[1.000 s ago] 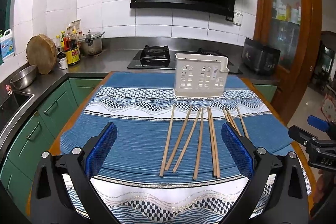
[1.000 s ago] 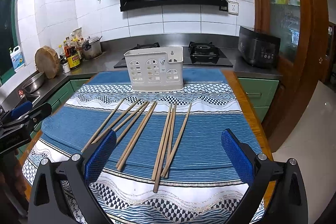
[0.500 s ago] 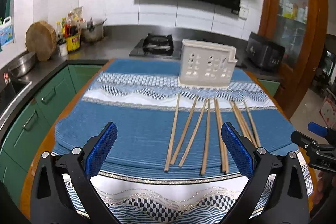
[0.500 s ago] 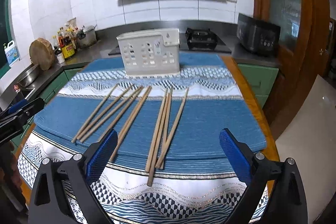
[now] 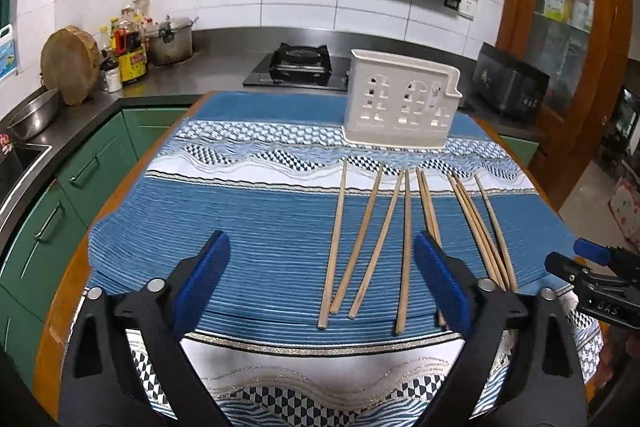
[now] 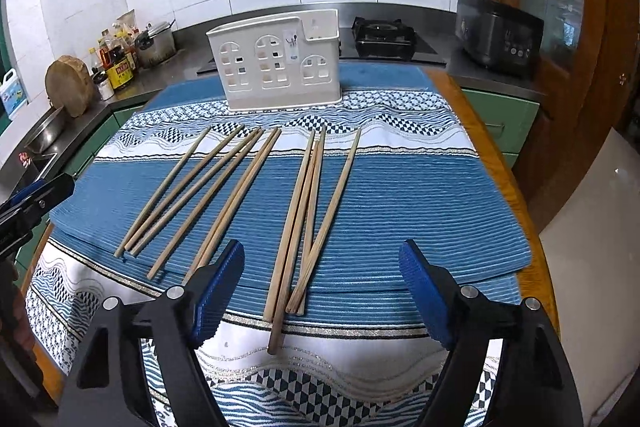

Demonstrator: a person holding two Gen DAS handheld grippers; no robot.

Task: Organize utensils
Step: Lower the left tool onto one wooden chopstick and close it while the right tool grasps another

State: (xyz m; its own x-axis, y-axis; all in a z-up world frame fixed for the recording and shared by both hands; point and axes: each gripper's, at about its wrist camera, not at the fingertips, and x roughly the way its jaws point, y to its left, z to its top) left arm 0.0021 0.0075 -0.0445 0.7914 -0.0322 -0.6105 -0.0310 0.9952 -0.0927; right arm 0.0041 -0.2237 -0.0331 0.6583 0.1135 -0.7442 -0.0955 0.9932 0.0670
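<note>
Several wooden chopsticks (image 5: 406, 239) lie side by side on a blue patterned cloth (image 5: 248, 219), also in the right wrist view (image 6: 296, 211). A white perforated utensil holder (image 5: 400, 103) stands upright behind them, also in the right wrist view (image 6: 280, 63). My left gripper (image 5: 320, 287) is open and empty, hovering above the near ends of the left chopsticks. My right gripper (image 6: 322, 291) is open and empty above the near ends of the right chopsticks. The right gripper's tip shows at the left view's right edge (image 5: 588, 267).
The cloth (image 6: 420, 195) covers a wooden table (image 6: 488, 155). Behind it a steel counter holds a gas hob (image 5: 300, 61), a pot (image 5: 170, 41), bottles (image 5: 128, 51), a chopping block (image 5: 72, 63) and a black appliance (image 6: 498, 33). A wooden cabinet (image 5: 560, 27) stands at the right.
Both grippers have moved forward and lower toward the chopsticks, which now sit closer between the fingers. Both stay open. The chopsticks and holder have not moved.
</note>
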